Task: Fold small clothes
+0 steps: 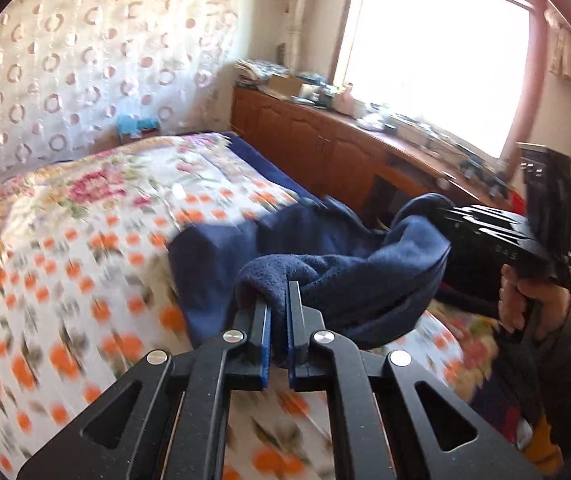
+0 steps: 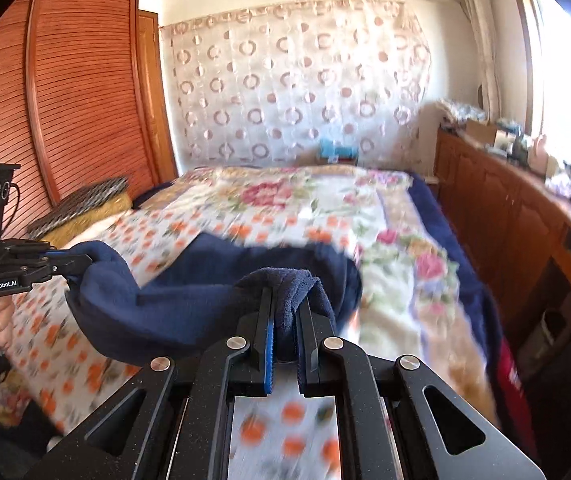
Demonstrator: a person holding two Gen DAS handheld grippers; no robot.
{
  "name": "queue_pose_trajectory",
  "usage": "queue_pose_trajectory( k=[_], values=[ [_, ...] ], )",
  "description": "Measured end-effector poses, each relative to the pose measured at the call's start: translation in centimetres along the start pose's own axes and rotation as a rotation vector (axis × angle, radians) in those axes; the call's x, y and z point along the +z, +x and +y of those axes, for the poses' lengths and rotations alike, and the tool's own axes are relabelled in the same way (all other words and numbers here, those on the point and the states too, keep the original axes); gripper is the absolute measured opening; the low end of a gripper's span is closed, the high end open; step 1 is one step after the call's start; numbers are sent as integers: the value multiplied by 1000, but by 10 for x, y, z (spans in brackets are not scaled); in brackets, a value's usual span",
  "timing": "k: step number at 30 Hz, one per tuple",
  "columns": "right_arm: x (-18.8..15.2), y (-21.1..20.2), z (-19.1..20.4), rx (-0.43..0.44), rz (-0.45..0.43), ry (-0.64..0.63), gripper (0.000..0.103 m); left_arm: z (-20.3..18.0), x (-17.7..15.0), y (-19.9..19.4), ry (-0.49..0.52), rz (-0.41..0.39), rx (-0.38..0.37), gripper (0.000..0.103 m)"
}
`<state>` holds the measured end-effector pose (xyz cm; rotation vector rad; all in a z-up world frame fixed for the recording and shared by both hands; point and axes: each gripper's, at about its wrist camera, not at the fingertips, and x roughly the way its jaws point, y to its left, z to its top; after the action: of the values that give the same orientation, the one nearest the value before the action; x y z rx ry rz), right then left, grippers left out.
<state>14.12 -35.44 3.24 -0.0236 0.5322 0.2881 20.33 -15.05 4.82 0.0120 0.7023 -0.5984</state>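
Note:
A dark blue fleece garment (image 1: 325, 264) hangs in the air over the bed, held at two ends. My left gripper (image 1: 279, 292) is shut on one bunched edge of it. My right gripper (image 2: 287, 300) is shut on the other edge; the garment (image 2: 189, 296) sags between them. The right gripper also shows in the left wrist view (image 1: 445, 216), gripping the cloth at the right. The left gripper shows in the right wrist view (image 2: 81, 260) at the left, pinching the cloth. The far part of the garment is blurred.
The bed (image 2: 285, 208) with a floral and orange-dotted cover lies below. A wooden cabinet (image 1: 325, 148) with clutter runs along the window side. A wooden wardrobe (image 2: 65, 100) stands at the left. A dark patterned cushion (image 2: 81, 200) lies at the bed's left edge.

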Motion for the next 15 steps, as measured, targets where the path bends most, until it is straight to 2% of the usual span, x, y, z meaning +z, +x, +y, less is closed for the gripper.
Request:
queue_pose_trajectory(
  k=[6, 10, 11, 12, 13, 14, 15],
  values=[
    [44, 68, -14, -68, 25, 31, 8, 51, 53, 47, -108, -20, 59, 7],
    [52, 117, -17, -82, 88, 74, 8, 75, 56, 66, -160, 21, 81, 10],
    [53, 124, -14, -85, 101, 68, 8, 76, 53, 68, -154, 28, 92, 18],
    [58, 131, -9, -91, 110, 53, 8, 76, 48, 68, -141, 24, 117, 34],
    [58, 135, -6, -100, 118, 35, 8, 76, 44, 66, -120, 17, 139, 40],
    [60, 137, -2, -109, 121, 17, 8, 76, 42, 66, -105, 14, 144, 49],
    [63, 138, -1, -117, 117, 7, 8, 76, 39, 66, -96, 18, 134, 53]
  ],
)
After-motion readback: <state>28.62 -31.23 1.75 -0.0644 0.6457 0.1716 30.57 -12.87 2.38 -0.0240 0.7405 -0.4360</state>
